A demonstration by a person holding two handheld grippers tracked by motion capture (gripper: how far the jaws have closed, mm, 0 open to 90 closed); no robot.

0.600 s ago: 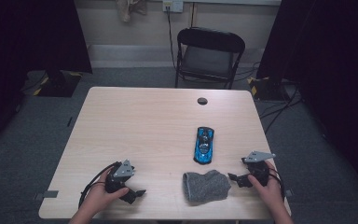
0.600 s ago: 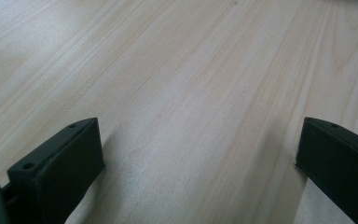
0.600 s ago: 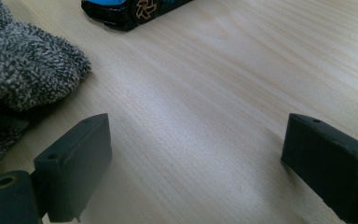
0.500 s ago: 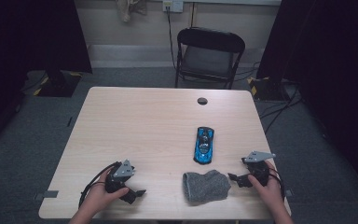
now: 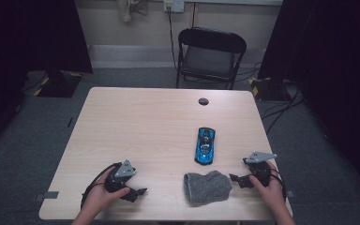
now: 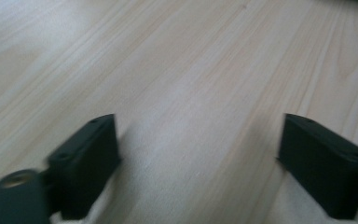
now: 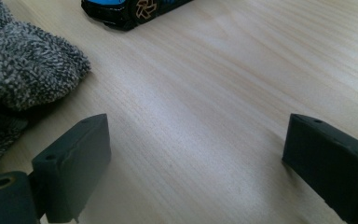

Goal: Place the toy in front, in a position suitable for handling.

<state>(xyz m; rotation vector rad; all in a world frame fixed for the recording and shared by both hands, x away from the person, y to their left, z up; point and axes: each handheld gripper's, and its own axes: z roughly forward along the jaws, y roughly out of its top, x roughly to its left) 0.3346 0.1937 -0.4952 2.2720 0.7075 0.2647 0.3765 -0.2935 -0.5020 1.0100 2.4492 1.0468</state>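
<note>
grey fuzzy knit sock (image 5: 207, 186) crumpled at the bench (image 5: 145, 122) near edge, blue toy car (image 5: 205, 145) just behind it, no writing legible, right tongs (image 5: 236, 178) beside the sock, agape and empty, left tongs (image 5: 139, 192) well apart, likewise agape

Your light wooden desk (image 5: 136, 122) carries a small dark round disc (image 5: 203, 101) near its far edge, well apart from everything else on it. Behind the desk you have a black folding chair (image 5: 209, 55) facing you, and above it a wall outlet (image 5: 174, 5) with a cable running down past the chair's left side. Dark curtains (image 5: 33, 33) hang at both sides, a black stand base with yellow-striped tape (image 5: 56, 84) sits on the grey carpet at far left, and loose cables (image 5: 281, 110) trail across the floor at right.
</note>
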